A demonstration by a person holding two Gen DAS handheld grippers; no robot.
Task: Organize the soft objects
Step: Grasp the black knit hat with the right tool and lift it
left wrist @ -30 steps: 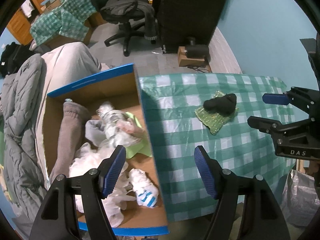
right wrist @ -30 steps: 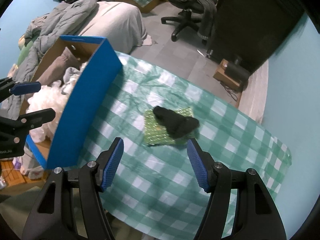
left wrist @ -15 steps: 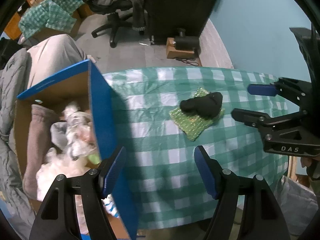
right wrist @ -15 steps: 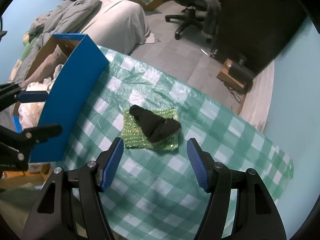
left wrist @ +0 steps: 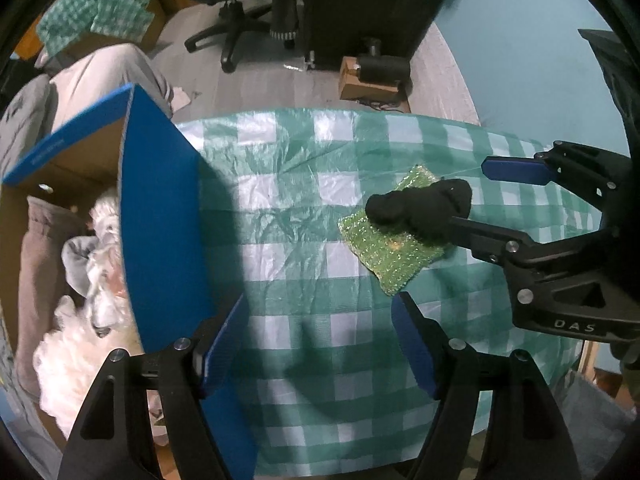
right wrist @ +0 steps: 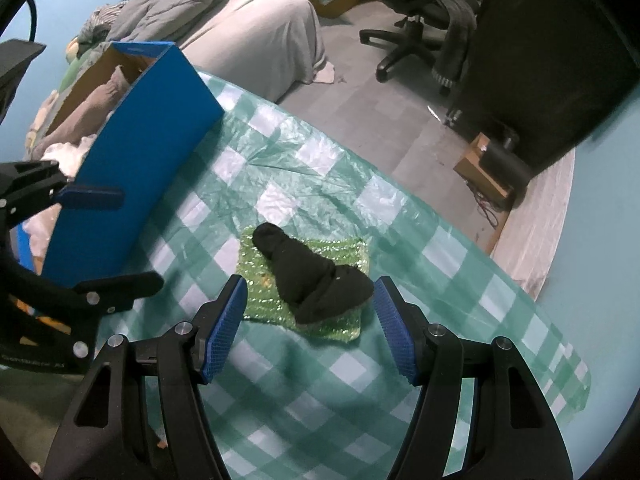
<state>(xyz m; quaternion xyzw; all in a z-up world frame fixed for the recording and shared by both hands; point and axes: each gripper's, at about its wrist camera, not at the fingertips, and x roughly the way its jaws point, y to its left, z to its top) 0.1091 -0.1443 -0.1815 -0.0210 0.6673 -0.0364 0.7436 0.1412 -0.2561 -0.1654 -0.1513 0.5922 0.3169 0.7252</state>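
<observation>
A black sock lies on a green glittery sponge cloth on the green checked tablecloth. Both also show in the left wrist view, sock on cloth. My right gripper is open, its jaws on either side of the sock's near end, just above the table. In the left wrist view it comes in from the right. My left gripper is open and empty over the tablecloth beside a blue cardboard box holding soft items.
The box's blue wall stands at the table's left edge. Behind the table are a bed with grey covers, an office chair, a dark cabinet and a small brown box on the floor.
My left gripper has swung right, from over the box to over the tablecloth. My right gripper has moved forward and down until its open jaws flank the black sock.
</observation>
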